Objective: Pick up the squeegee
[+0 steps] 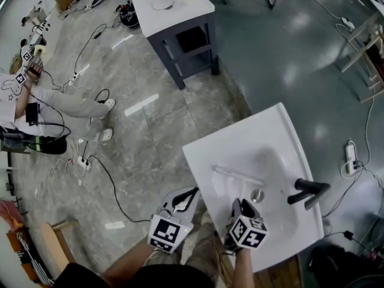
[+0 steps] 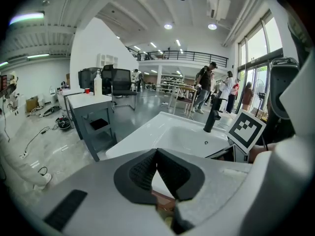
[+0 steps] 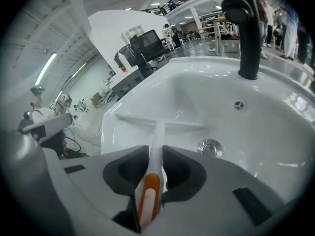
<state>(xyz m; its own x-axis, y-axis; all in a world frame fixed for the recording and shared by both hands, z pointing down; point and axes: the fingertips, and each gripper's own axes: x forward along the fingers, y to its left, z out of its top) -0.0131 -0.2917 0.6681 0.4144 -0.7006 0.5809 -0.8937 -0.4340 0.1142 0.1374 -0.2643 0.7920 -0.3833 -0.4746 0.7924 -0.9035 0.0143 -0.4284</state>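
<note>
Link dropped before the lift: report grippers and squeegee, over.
Right gripper jaws shut on squeegee handle. Left gripper shut, empty. Blade lying in sink; faucet stands apart.

White sink top is sitting near right, carrying a moulded basin. The squeegee is lying with its blade on the basin's left slope, handle pointing toward the near edge. A metal drain is showing at the basin bottom, just right of the squeegee. A black faucet is standing on the right rim. The grey marbled floor is carrying a dark cabinet far centre, with a round dish on its white top. Black cables and a power strip are lying on the floor to the left.
</note>
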